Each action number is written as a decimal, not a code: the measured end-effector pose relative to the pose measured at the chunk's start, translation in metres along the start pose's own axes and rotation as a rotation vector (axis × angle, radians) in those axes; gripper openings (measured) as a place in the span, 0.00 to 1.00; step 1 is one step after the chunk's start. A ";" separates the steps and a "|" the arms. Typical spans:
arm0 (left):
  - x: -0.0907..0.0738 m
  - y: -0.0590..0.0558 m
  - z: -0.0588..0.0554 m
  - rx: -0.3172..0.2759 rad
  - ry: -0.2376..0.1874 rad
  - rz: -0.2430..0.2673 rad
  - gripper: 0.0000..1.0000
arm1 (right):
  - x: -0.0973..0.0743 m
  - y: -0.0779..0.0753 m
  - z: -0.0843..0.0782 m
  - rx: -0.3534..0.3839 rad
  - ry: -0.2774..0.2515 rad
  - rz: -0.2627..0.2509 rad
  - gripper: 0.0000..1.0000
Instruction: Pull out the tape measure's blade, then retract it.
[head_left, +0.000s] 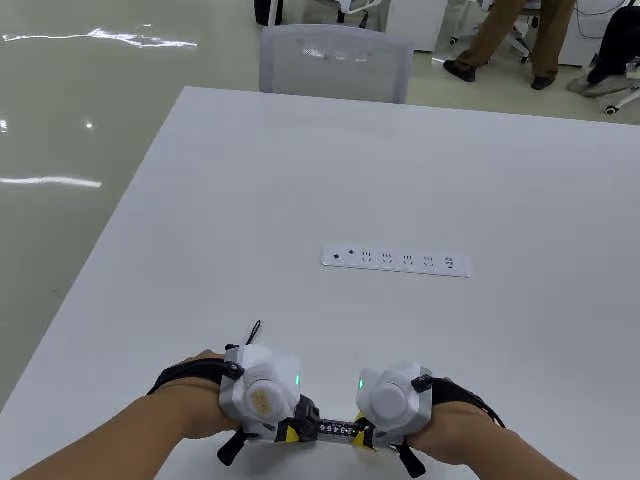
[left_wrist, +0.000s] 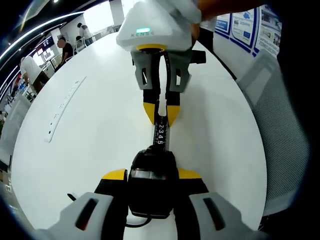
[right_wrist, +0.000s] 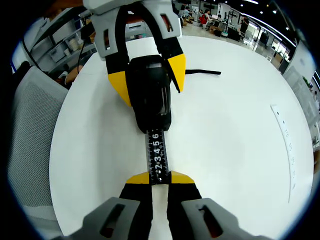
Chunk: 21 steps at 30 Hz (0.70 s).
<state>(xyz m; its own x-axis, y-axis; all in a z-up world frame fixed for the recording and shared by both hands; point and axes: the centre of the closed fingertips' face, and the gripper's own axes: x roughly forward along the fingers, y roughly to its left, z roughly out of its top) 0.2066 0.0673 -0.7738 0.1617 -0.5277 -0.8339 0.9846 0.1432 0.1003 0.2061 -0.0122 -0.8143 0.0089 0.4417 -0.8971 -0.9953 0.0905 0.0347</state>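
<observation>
White workbench top (head_left: 400, 170) runs away toward a grey mesh-backed chair (head_left: 335, 60), with a flat white power strip (head_left: 395, 260) lying mid-table. Both hands sit low at the near edge, wrists turned inward so the two claws face each other. The left gripper (left_wrist: 152, 175) is clamped round the black plastic tape measure case (left_wrist: 152, 192). The right gripper (right_wrist: 159, 178) pinches narrowly on the end of the black numbered blade (right_wrist: 156, 150), a short stretch of which spans the gap between them. A thin black strap (right_wrist: 202, 72) lies on the table near the case.
</observation>
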 end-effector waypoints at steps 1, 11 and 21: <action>0.000 0.000 0.000 -0.001 0.000 0.001 0.29 | -0.004 0.001 -0.001 0.005 0.000 0.000 0.07; 0.003 0.002 -0.001 -0.006 -0.004 0.005 0.29 | -0.019 -0.003 -0.025 0.016 0.024 -0.001 0.08; 0.003 0.003 0.000 -0.008 -0.003 0.004 0.29 | -0.026 -0.004 -0.046 0.011 0.049 0.000 0.08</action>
<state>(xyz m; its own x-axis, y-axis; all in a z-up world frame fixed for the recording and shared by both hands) 0.2102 0.0663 -0.7757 0.1656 -0.5299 -0.8317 0.9835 0.1516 0.0992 0.2057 -0.0651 -0.8112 0.0042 0.3973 -0.9177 -0.9942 0.1002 0.0388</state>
